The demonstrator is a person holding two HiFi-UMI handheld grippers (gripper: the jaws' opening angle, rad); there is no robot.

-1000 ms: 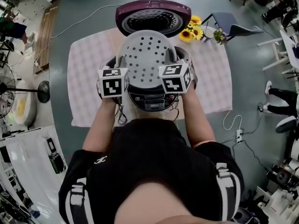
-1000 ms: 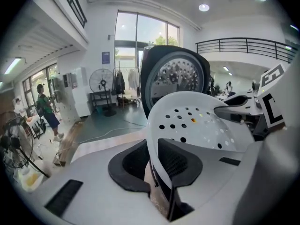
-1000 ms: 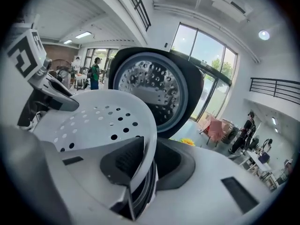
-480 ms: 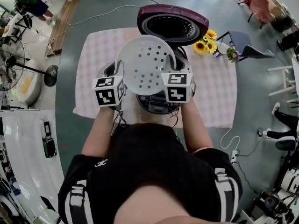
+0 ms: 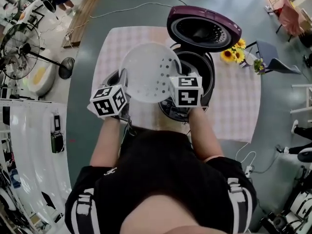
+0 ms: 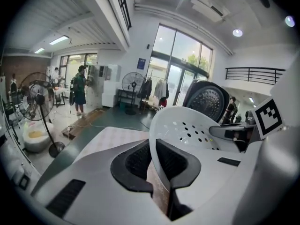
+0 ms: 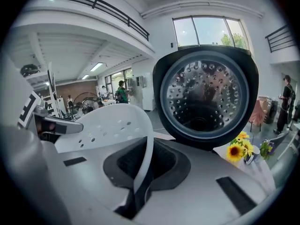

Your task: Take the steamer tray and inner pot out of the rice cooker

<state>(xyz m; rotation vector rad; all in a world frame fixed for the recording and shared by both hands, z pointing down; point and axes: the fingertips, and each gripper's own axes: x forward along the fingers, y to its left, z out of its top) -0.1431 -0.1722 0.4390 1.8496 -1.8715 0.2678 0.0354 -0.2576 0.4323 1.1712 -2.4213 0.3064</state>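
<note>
The white perforated steamer tray (image 5: 146, 69) hangs in the air over the checked cloth, left of the rice cooker (image 5: 208, 84). My left gripper (image 5: 123, 80) is shut on its left rim and my right gripper (image 5: 174, 83) on its right rim; both jaws have just been closing tighter on that rim. In the left gripper view the tray (image 6: 187, 128) rises from between the pads (image 6: 136, 161). In the right gripper view the rim (image 7: 146, 139) runs down between the pads (image 7: 164, 165). The cooker's purple lid (image 5: 204, 28) stands open, and the dark inner pot (image 5: 195, 67) shows inside.
The cooker stands on a table with a pink checked cloth (image 5: 229, 101). Sunflowers (image 5: 233, 55) sit beside the lid at the right. A floor fan (image 5: 22, 45) stands at the left and a chair (image 5: 275, 62) at the right. A cable (image 5: 141, 6) trails across the floor.
Both grippers have carried the tray to the left, off the cooker's opening, so the inner pot is now uncovered. The tray has also tilted.
</note>
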